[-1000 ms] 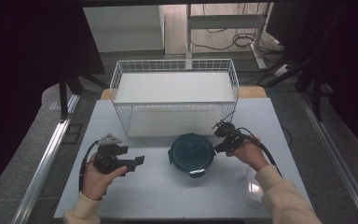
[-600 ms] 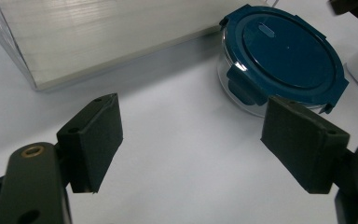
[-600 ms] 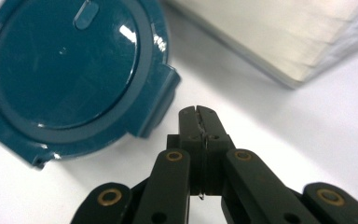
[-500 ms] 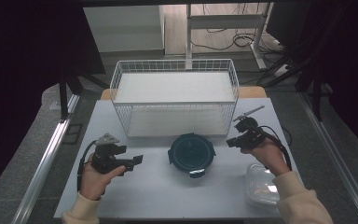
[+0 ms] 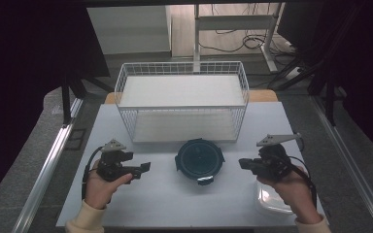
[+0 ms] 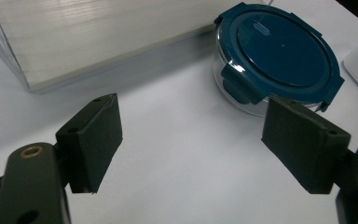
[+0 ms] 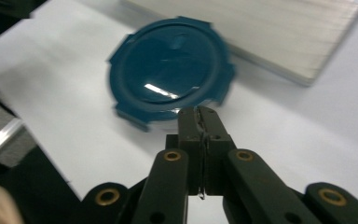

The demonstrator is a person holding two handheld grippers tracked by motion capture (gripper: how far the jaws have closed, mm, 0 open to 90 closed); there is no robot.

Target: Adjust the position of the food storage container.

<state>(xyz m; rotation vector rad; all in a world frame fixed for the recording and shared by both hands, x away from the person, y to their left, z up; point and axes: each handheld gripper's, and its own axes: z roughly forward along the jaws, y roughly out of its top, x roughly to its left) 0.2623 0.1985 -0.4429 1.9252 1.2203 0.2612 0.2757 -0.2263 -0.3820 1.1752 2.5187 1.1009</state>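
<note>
The round container [image 5: 198, 160] sits on the white table [image 5: 165, 199] between the two grippers, touched by neither — a clear glass bowl under a dark teal lid with four snap-down latches around its rim and a small oval mark near the lid's edge. A gleam of light lies across the top of it.

The left gripper [image 5: 137, 170] points toward it with its jaws spread wide and nothing between them; in the left gripper view the container [image 6: 279, 56] stands beyond the far pad [image 6: 303, 142], near but apart. The right gripper [image 5: 244, 164] points in from the other side with its jaws pressed together on nothing, and the container [image 7: 170, 70] lies just ahead of its tips, again without contact.

Behind the container, farther from both sets of fingers, a white wire basket [image 5: 182, 109] stands on the table. A clear plastic box [image 5: 272, 201] rests under the right hand [image 5: 291, 187], near the table's front edge.

The tabletop is plain and matte. Around it the room is dim — grey floor, dark curtains at both sides, and cables trailing beneath a metal frame [image 5: 233, 29] at the back.
</note>
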